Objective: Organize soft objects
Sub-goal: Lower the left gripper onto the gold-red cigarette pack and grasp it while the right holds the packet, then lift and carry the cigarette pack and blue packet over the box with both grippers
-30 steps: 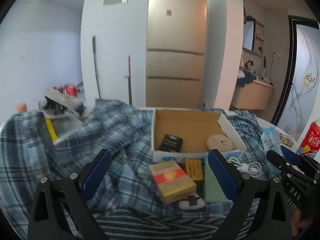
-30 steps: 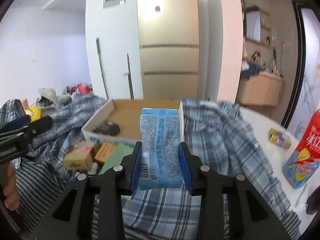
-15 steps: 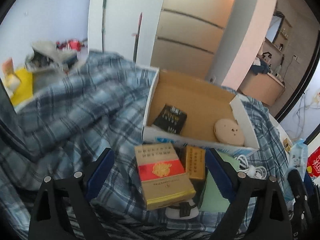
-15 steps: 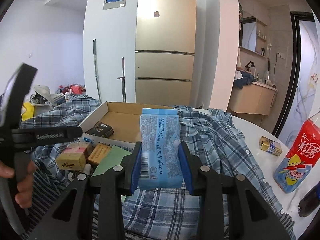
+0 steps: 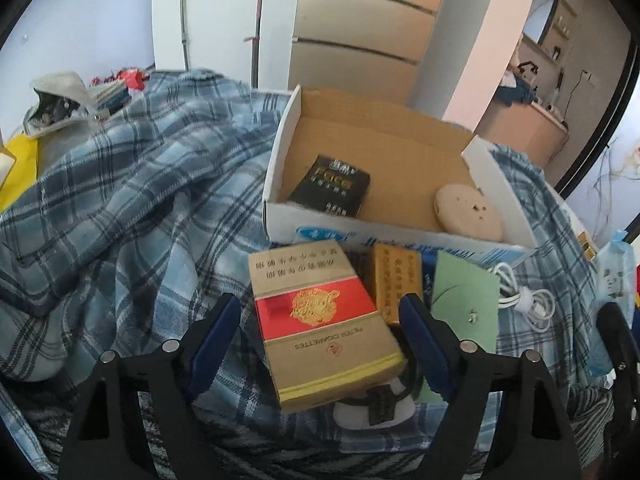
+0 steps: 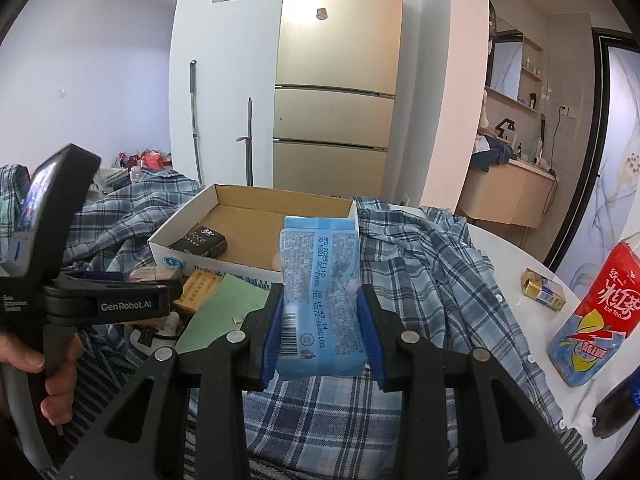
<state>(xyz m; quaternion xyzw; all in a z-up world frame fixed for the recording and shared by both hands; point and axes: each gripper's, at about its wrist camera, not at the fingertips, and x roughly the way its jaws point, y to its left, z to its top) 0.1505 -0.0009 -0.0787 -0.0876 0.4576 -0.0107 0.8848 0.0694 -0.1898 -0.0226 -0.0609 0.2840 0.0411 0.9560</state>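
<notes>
Cigarette pack [image 5: 324,322] between spread, closing left fingers [image 5: 214,330], untouched, right fingers [image 6: 370,330] pinching tissue packet [image 6: 320,300]

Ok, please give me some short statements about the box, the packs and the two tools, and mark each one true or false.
1. The right tool is shut on the blue tissue pack. True.
2. The cardboard box holds a black pack and a round beige object. True.
3. The red and gold cigarette pack lies inside the box. False: it lies outside, in front of the box, between the fingers of the left tool.
4. The left tool grips the green card. False: its jaws have just been closing but press on nothing.
5. A white cable lies beside the green card. True.
</notes>
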